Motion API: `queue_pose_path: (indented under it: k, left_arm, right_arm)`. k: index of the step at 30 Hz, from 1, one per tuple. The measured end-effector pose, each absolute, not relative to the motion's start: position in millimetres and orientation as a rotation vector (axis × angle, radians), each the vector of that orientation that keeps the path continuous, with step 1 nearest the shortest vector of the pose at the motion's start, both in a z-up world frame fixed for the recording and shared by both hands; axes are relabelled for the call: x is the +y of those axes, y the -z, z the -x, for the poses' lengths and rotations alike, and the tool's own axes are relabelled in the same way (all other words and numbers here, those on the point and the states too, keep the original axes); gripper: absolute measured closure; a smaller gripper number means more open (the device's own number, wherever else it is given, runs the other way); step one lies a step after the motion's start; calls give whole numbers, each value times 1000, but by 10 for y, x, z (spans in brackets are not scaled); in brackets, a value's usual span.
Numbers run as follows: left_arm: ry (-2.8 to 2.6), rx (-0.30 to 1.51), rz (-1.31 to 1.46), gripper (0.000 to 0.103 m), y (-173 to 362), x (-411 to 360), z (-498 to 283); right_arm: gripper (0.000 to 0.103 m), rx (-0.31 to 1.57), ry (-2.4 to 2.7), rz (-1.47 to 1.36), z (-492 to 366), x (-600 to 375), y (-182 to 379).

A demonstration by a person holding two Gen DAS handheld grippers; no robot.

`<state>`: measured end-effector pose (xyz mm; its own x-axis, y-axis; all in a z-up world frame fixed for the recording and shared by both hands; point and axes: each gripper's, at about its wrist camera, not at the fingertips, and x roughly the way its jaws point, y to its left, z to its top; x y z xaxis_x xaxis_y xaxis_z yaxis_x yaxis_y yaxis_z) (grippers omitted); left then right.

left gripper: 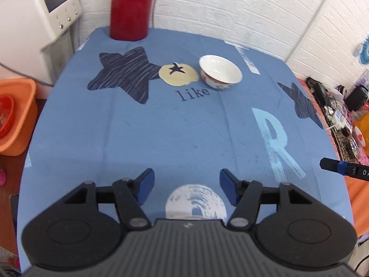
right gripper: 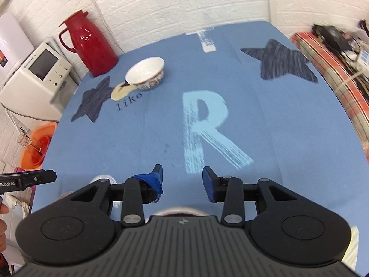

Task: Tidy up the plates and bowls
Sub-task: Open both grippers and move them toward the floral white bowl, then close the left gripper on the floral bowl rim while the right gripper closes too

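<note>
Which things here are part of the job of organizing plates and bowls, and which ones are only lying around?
Part of the job:
- white bowl, upright on the blue tablecloth
- left gripper, open
- right gripper, open

Only lying around:
- red thermos jug at the far edge
- white machine with a screen
- orange tub beside the table

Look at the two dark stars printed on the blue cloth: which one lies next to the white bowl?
The star beside the red jug: it adjoins the cream circle by the bowl. The other star lies far off, past the big R.
</note>
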<state>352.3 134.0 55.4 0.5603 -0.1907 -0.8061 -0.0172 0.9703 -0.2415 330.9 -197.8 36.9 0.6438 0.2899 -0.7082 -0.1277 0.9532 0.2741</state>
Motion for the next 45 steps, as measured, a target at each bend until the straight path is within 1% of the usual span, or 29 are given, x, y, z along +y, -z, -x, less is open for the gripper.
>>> queue_pose_path:
  k: [6,12,16,19,23,26,32,36,45]
  left_arm:
    - [92,991,240,39,-463,1365,-4091]
    - [106,979,263,40,-484,1250,-4951]
    - [107,968,243,39,-476,1133,-5480]
    - [121,995,255,39,-337,1038,-5841]
    - [117,1040,277,39,-53,974,-6181]
    - [111,1060,305,39,116,978,-6348]
    - [135,1058,287,40,263,877,-6486]
    - [120,1064,283,40,352,881,-6521]
    - [84,1066,292,41,441,923,-6560]
  right_arm:
    - [80,885,-233,-193,-3851,-1818,-347]
    - [80,923,-240,-222,-4551,-1692,-271]
    - [79,911,-247,-236,-5075,-1576,-301]
    - [79,867,-242,-177,-5440,-1438,-318]
    - [79,910,-260,-166,-5883,-1282,-184]
    - [78,928,-264,-179,-6092,-1214,-70]
    - [78,940,-260,-138,-6369,-1060,58]
    - [78,953,-244,-90,-6440,-987,124]
    - [77,1006,-232,-78,-6515,-929,288]
